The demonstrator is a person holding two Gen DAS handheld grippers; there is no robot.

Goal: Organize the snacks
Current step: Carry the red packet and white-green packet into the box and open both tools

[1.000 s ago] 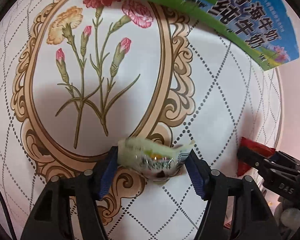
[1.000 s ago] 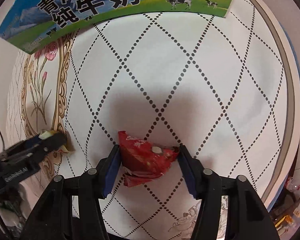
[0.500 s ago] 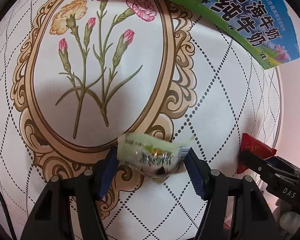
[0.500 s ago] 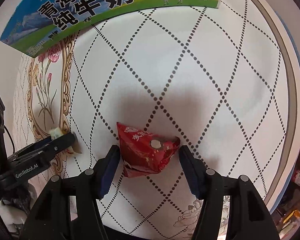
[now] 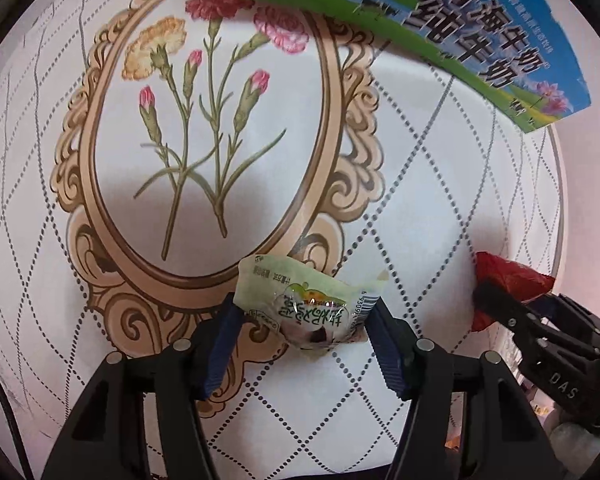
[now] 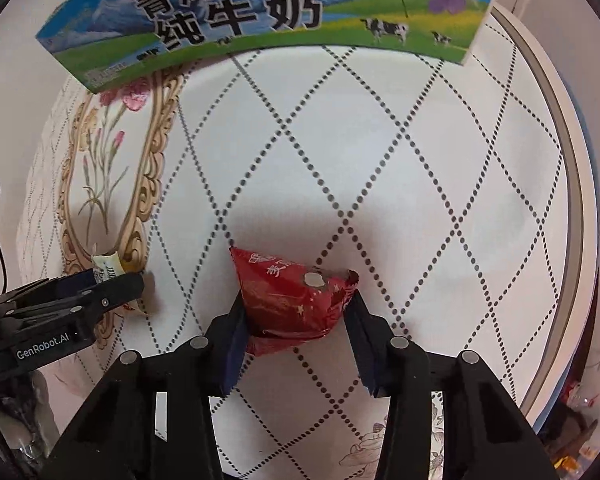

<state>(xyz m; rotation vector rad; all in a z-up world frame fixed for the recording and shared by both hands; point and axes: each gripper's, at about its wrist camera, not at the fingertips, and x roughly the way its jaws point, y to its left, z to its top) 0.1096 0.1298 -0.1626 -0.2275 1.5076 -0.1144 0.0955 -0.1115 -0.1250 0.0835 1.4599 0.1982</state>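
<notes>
Between the blue pads of our left tongs sits the pale green snack packet, pinched at both ends and bowed upward in the middle; the jaws have just been closing on it and now clamp it. In the left wrist view the packet lies at six o'clock, over the lower scroll of the gilt oval frame printed on the white quilted surface, with the carnation motif toward twelve o'clock. Our right tongs likewise grip the red snack packet, its crumpled foil squeezed between both pads; these jaws too have just been closing and stand at their narrowest. In the right wrist view the red packet sits at six o'clock, above the dotted diamond pattern of the surface. The blue-and-green milk carton, printed with cows and flowers, lies at twelve o'clock, well apart from both packets. From the left wrist view we see the right tongs and red packet at four o'clock; from the right wrist view, the left tongs at eight o'clock.
</notes>
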